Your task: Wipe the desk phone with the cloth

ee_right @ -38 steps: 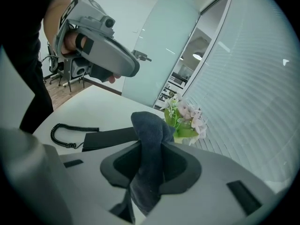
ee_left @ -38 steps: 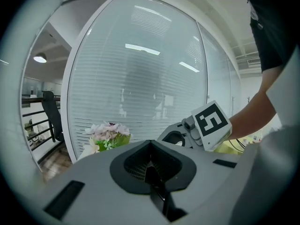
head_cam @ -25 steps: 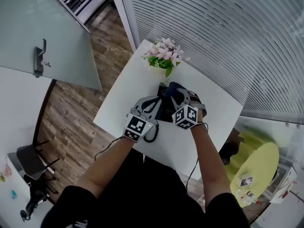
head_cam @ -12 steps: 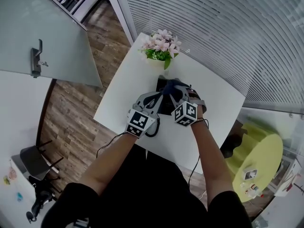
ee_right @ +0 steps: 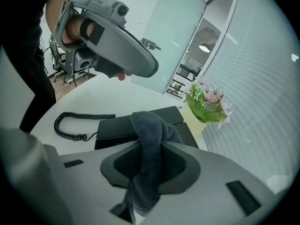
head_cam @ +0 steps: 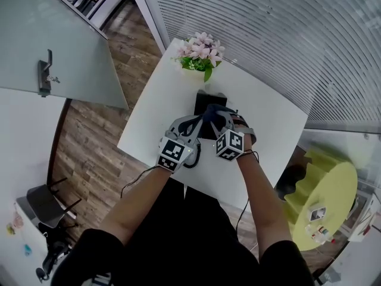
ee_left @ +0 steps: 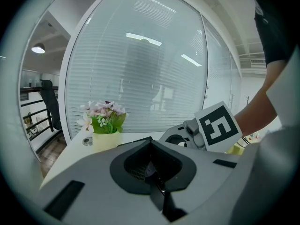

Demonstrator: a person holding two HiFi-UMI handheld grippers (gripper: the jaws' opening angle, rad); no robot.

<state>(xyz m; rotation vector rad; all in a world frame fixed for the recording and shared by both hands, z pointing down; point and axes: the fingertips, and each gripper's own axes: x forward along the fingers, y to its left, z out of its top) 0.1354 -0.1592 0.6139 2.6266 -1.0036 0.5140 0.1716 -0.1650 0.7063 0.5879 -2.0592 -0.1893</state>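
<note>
A black desk phone [head_cam: 206,102] lies on the white table [head_cam: 158,115], its coiled cord [head_cam: 191,159] trailing off the near left side. My right gripper [head_cam: 224,123] is shut on a dark grey cloth [head_cam: 215,113], and the cloth rests on the near part of the phone. In the right gripper view the cloth [ee_right: 147,123] bulges out between the jaws, with the phone [ee_right: 117,128] and cord [ee_right: 77,121] just beyond. My left gripper [head_cam: 186,127] hovers over the phone's left side, shut, with nothing held; it shows again in the right gripper view [ee_right: 149,70].
A pot of pink flowers [head_cam: 200,53] stands at the table's far end, just past the phone. Window blinds [head_cam: 286,34] run along the right. A glass door [head_cam: 53,46] is at the left, and a yellow round table [head_cam: 324,201] stands at the lower right.
The right gripper and cloth have slid toward me along the phone, uncovering its far end. The left gripper has stayed almost where it was.
</note>
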